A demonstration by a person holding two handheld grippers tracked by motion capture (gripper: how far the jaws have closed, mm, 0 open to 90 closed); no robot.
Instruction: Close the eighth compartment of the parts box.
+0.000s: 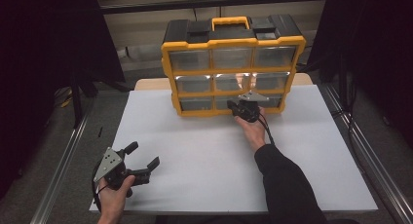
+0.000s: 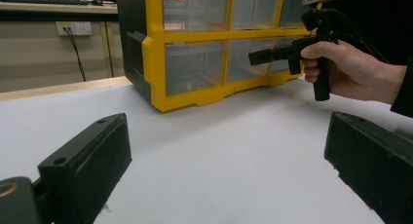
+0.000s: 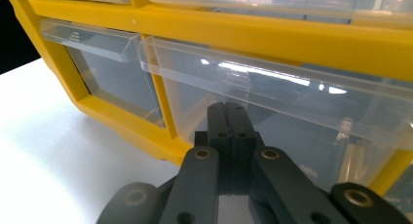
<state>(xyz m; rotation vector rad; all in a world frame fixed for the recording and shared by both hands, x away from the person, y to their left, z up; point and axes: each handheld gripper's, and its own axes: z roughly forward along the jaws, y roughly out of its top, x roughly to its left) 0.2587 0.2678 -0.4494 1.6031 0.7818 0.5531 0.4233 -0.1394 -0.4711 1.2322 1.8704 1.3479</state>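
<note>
Your left gripper (image 1: 146,166) sits nearest the camera, low at the near-left corner of the white table (image 1: 195,156), and its jaws stand spread wide with nothing between them. From the left gripper view you see bare tabletop between the 2 black pads, so this hand looks parked clear of the work, ready to steady something if you need it.

Your right gripper (image 1: 235,106) is where the work is. You have it held out at the yellow-and-black drawer organiser (image 1: 234,63), which stands upright at the far side of the table with 3 rows of 3 clear drawers facing you. The tips are at the middle drawer of the bottom row (image 3: 272,117), just under its clear pull lip (image 3: 253,78).

Those jaws are pressed together, pad against pad, pinching nothing. In the right gripper view the joined tips (image 3: 227,118) point at the drawer front, close below the lip; whether they touch the plastic you cannot tell from here. Held shut like that, the tips make 1 narrow finger, which suits hooking under the lip to draw the drawer out, or pushing it home.
</note>
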